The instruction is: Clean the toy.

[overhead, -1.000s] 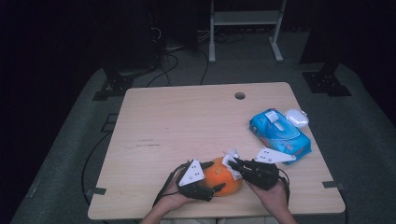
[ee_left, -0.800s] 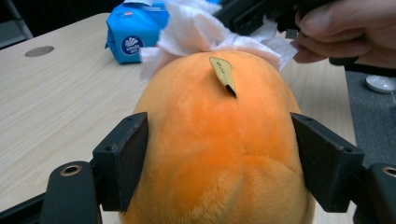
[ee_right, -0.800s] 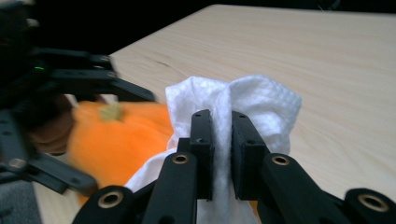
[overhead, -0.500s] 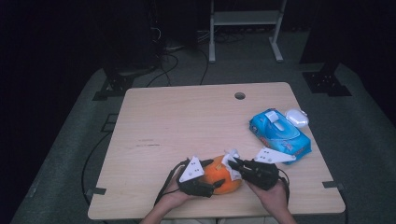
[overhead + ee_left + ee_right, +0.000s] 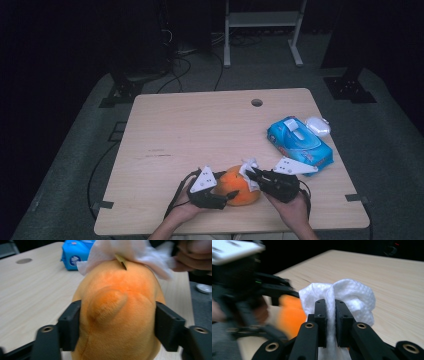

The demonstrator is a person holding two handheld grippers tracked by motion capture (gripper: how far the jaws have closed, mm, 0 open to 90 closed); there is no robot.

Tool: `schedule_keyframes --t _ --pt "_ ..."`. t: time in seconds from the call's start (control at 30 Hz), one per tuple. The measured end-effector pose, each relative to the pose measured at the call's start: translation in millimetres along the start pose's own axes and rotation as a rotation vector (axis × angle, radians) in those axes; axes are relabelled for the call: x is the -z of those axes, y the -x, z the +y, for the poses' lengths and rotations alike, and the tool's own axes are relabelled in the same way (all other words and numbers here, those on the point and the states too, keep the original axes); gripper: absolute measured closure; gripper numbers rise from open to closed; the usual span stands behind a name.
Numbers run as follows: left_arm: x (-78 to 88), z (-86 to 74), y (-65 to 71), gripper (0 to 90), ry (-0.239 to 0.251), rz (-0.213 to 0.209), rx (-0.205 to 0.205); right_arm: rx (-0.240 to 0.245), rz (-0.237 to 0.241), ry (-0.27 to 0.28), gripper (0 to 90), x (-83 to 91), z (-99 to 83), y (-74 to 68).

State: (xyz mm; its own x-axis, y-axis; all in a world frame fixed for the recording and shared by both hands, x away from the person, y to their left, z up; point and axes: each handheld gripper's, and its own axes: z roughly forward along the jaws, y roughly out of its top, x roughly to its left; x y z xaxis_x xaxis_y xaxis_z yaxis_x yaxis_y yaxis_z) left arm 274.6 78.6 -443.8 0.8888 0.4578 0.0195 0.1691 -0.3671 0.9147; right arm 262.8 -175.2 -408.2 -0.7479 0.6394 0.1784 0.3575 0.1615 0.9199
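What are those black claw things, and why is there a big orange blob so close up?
A person holds a tool called a gripper in each hand. One camera hangs above the table; a small camera also rides on each gripper, so things look huge. The left gripper has just been closing its two jaws on the orange plush toy, which now sits squeezed between them. The right gripper pinches a white wipe and holds it against the toy's top. Farther back on the table lie a blue pack of wipes and a small white lid.
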Motion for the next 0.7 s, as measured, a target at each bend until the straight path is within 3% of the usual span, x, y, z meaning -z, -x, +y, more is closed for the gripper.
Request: schedule_keyframes --t 0.13,0.27,0.37,0.47,0.57,0.7 --pt "8.6 10.8 6.4 38.1 0.034 0.007 -0.003 0.064 0.019 0.016 80.5 0.5 5.7 -14.8" --pt "14.2 13.3 5.8 33.7 0.057 -0.033 0.013 0.025 0.001 0.001 80.4 1.3 0.4 -1.2" --pt "12.1 7.1 -1.6 19.9 0.067 -0.059 0.043 -0.072 0.024 -0.015 80.4 -7.0 -14.4 16.7" --pt "13.3 -0.7 -10.7 9.0 0.039 -0.069 0.050 -0.090 0.009 -0.018 80.4 -8.7 -16.2 23.0" --pt "12.5 -9.1 -17.2 9.3 0.033 -0.099 0.108 -0.096 -0.010 -0.022 80.4 -6.8 -17.0 26.0" --pt "16.5 0.1 -11.5 29.0 0.036 -0.058 0.053 -0.071 -0.028 -0.002 80.7 -1.8 -10.0 17.2"
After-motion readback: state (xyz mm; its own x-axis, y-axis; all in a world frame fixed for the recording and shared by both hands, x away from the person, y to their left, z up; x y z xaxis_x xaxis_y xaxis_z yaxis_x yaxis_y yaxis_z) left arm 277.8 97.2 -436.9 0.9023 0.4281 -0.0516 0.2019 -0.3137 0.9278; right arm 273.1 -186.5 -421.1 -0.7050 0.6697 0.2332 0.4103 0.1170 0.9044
